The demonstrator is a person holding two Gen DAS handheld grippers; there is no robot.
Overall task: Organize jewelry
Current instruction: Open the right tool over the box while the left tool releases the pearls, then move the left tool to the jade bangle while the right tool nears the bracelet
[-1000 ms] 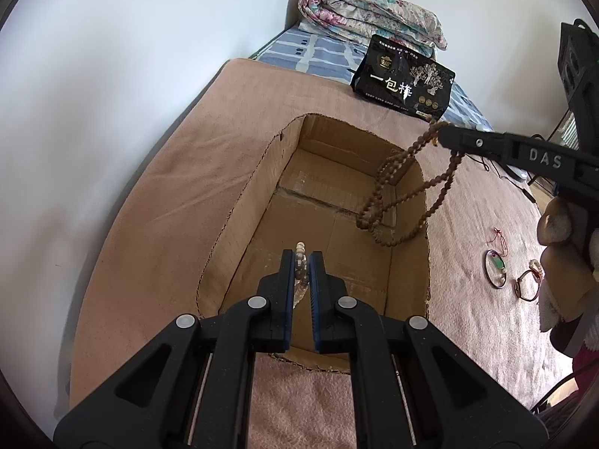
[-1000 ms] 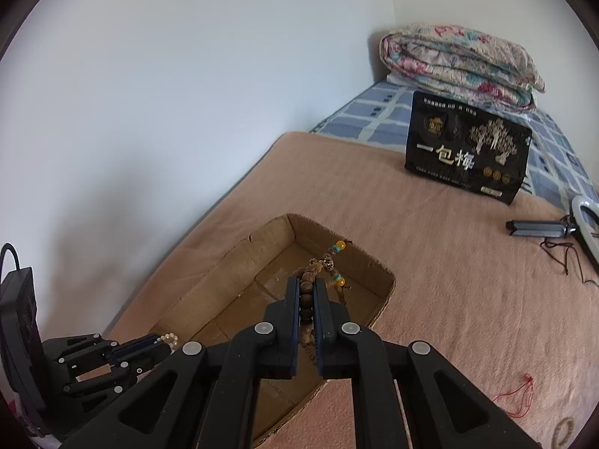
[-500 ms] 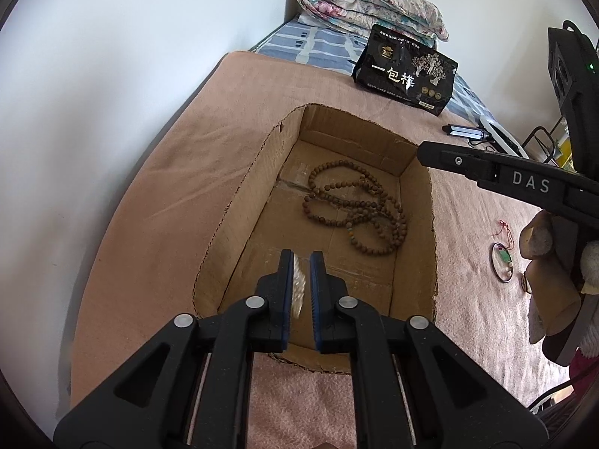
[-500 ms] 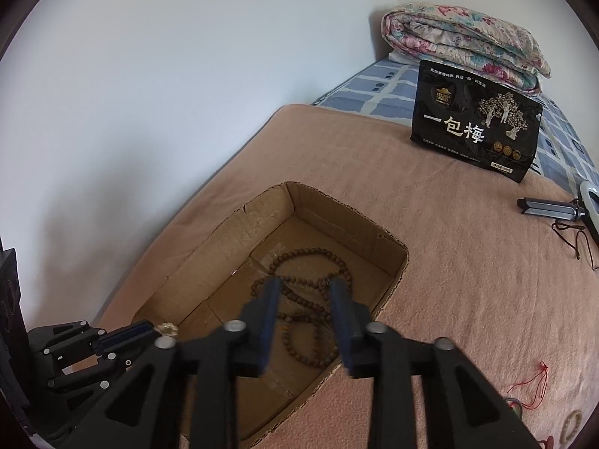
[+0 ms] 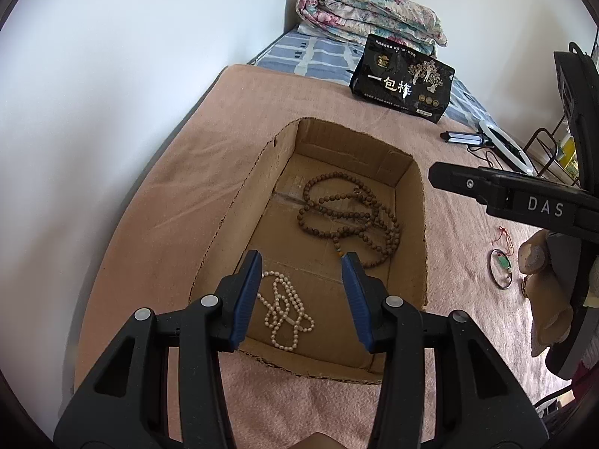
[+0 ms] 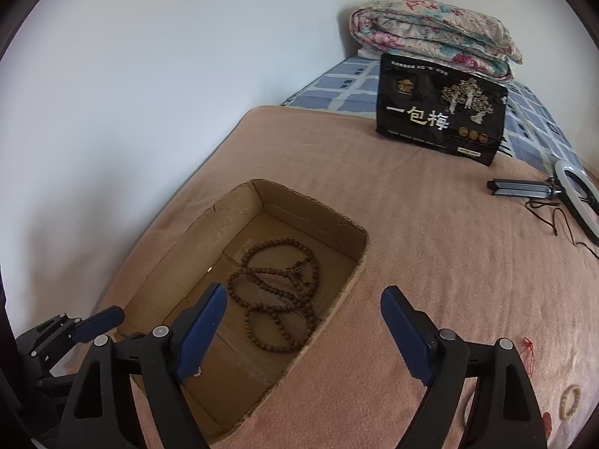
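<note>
In the left wrist view, the left tool (image 5: 301, 262) is seen spread, its jaws having just been opening, with nothing pinched; the pearl strand (image 5: 285, 308) lies loose on the floor of the cardboard box (image 5: 239, 202) just below and between the jaws, at the box's near end. Farther in, the wooden bead necklace (image 5: 348, 220) is coiled on the box floor toward the far end.

In the right wrist view, the right tool (image 6: 305, 299) is held wide apart and empty, its jaws also having just been opening, above the box's right rim.

The coming move is judged to turn on the pieces not yet boxed: a thin bangle with a green charm (image 5: 501, 267) and a red cord (image 5: 505, 234) lie on the pink blanket (image 5: 464, 262) outside the box, to its right, and a pale bead bracelet (image 6: 569, 400) is seen near the right tool's lower right. The right hand is judged the nearer to these. The bangle lies flat, so a pinch across its rim would be called for.

Open blanket surrounds these pieces; the box's ragged right wall stands between them and the box floor. Beyond, a black packet (image 5: 402, 82), a ring light (image 5: 505, 146) and a folded quilt (image 5: 368, 13) lie well apart from the work.
</note>
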